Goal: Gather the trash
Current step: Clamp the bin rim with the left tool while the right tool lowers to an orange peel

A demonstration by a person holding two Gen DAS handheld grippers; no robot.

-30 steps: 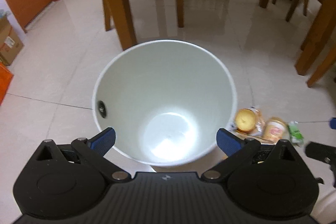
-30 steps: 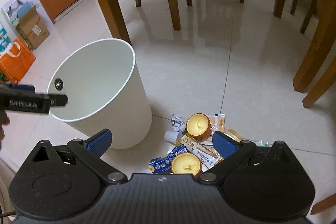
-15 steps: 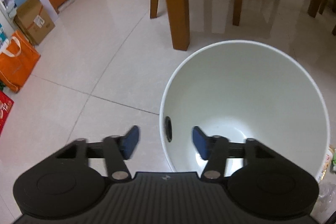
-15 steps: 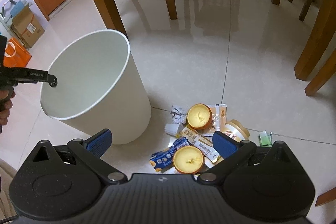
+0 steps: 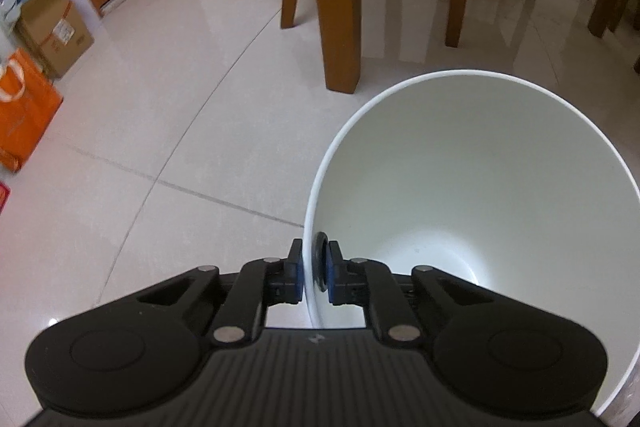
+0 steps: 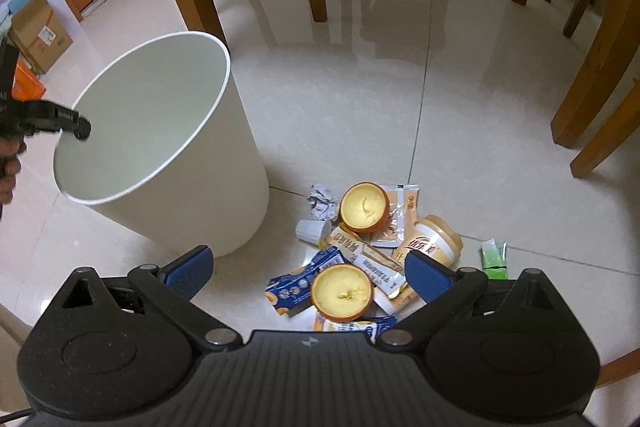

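White plastic trash bin stands on the tiled floor, tilted toward the trash pile, empty inside. Thin wall, light, a bit flexible and smooth, so likely to slip or tip if pulled only at the rim. Left gripper is pinched closed on the bin's near rim, one pad outside the wall, one inside; in the right wrist view it shows as a black tip at the bin's left edge. Rim is the sensible hold for steadying or tilting, not for lifting once loaded.

Right gripper is spread wide, holds nothing, hovers over the pile just right of the bin's base.

Pile, big to small:
- Milk tea cup, lying on its side, stiff plastic, round and slick; take across the body.
- Two orange peel halves, near one and far one, cut side up, soft, hollow, maybe damp; pinch the rim wall, will crush if squeezed hard.
- Blue snack wrapper and a tan sachet strip, flat, limp, slippery film; grab a raised edge.
- White foil packet under the far peel.
- Green packet, lying apart to the right.
- Crumpled paper ball, light, squashy, easy anywhere.
- Small grey cap-like cup, rigid, close to the bin's base.

Near peel looks the easiest first pick, almost between the open fingers.
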